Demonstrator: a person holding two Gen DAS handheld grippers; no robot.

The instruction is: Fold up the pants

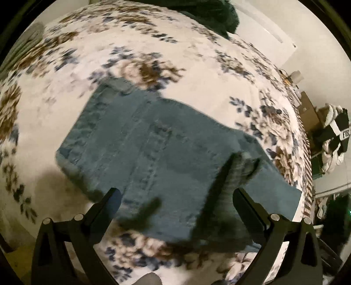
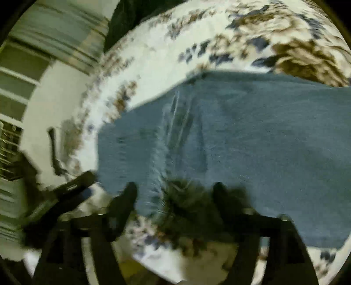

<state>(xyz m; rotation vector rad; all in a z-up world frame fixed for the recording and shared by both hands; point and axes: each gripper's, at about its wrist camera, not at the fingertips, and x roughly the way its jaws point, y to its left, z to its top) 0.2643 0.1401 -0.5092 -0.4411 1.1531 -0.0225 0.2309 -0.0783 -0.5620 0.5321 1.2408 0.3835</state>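
Blue denim pants (image 1: 158, 144) lie folded on a floral bedspread (image 1: 153, 48). In the left wrist view my left gripper (image 1: 176, 194) is open and empty, hovering above the near edge of the pants. A frayed hem (image 1: 248, 162) lies on top toward the right. In the right wrist view the pants (image 2: 252, 136) fill the middle, with a frayed hem (image 2: 158, 175) near the fingers. My right gripper (image 2: 175, 188) is open and empty, just over that hem end. Both views are blurred by motion.
The bedspread (image 2: 153, 61) drops off at the bed edge on the left of the right wrist view, with a dark object (image 2: 72, 186) beside it. Dark green cloth (image 1: 223, 15) lies at the far end. Clutter and black-and-white clothing (image 1: 335, 133) stand right of the bed.
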